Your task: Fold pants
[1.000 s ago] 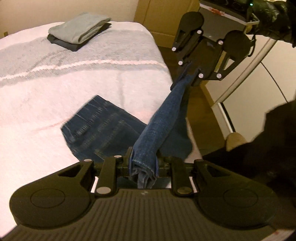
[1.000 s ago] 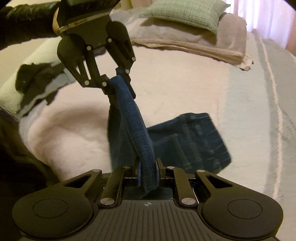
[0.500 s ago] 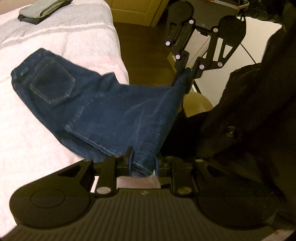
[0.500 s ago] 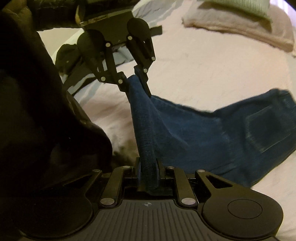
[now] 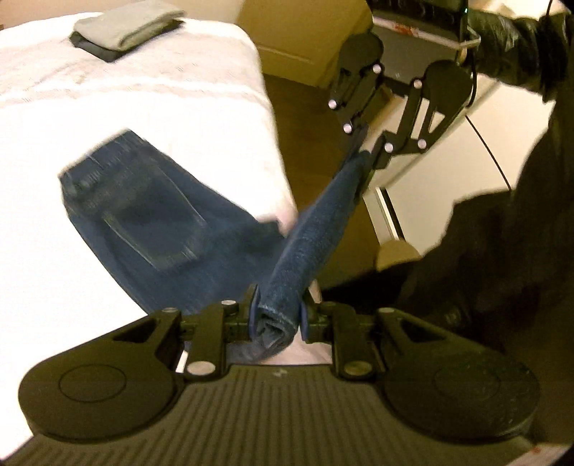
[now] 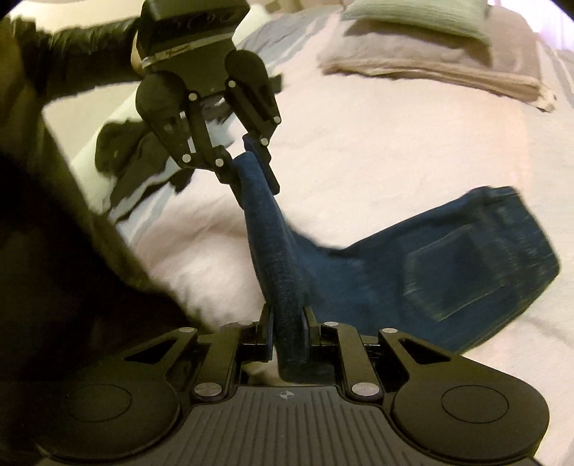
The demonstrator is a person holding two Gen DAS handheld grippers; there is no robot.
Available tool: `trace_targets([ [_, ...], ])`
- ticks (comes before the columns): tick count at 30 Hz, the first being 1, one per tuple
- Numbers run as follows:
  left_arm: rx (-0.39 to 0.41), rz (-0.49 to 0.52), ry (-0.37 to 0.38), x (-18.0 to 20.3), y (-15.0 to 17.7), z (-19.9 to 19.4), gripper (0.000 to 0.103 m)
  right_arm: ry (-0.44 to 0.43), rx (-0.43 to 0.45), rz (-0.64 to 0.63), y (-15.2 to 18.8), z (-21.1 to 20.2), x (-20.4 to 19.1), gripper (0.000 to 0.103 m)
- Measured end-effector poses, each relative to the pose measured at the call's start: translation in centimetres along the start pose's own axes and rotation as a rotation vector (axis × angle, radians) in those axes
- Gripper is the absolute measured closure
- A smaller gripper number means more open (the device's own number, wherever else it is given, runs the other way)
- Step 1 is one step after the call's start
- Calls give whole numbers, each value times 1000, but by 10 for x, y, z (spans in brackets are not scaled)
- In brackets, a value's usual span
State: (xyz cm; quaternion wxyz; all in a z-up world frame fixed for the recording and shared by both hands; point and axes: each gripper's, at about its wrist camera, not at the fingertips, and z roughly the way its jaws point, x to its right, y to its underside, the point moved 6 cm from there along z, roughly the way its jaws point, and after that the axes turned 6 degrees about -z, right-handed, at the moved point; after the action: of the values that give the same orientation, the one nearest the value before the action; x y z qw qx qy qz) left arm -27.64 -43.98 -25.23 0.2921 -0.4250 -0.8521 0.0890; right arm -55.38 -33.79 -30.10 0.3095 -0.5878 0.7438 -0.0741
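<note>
Dark blue jeans lie with their waist and back pocket on the white bedspread, blurred by motion. Their leg end is stretched taut in the air between my two grippers. My left gripper is shut on one corner of the hem. My right gripper is shut on the other corner, off the bed's edge over the floor. In the right wrist view my right gripper pinches the denim strip, which runs up to my left gripper; the jeans' seat trails to the right.
Folded grey and dark clothes sit at the bed's far corner. A dark garment pile lies on the bed's left side, pillows at its head. Wooden floor and a white cabinet are beside the bed. A person's dark sleeve is close.
The jeans swung: flat and spread half a second ago, the leg is now pulled into a narrow taut strip again, and the waist part slid further onto the bed. Both grippers kept their hold.
</note>
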Motion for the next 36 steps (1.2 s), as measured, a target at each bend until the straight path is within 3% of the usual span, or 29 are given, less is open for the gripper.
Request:
trace_targets([
  [5,17,-37,-25,-81,-81,11,85,-19,41,85,-19,-21,112,92],
  [9,11,-75,-44,-146,-128,36,85,-21,37,150,-20,-20,197,92],
  [13,-24,-160,-57,-212,-148,75,85,-28,24,251,-11,0,270,92],
  [17,-46,-282,-69,-272,-145,117,85,-29,49,400,3,38,327,91],
  [20,-29,-392,-69,-299,-134,134,83,0,102,520,17,52,347,83],
  [26,78,-463,-51,-302,-125,128,80,58,279,661,38,37,333,62],
  [29,118,-520,-48,-309,-122,131,82,81,348,768,51,40,330,63],
  [30,118,-531,-52,-311,-123,135,82,92,355,812,55,45,334,80],
  [31,124,-536,-54,-311,-123,134,84,83,373,849,58,45,337,86],
  [36,154,-522,-89,-311,-130,125,85,107,405,861,53,34,348,89],
])
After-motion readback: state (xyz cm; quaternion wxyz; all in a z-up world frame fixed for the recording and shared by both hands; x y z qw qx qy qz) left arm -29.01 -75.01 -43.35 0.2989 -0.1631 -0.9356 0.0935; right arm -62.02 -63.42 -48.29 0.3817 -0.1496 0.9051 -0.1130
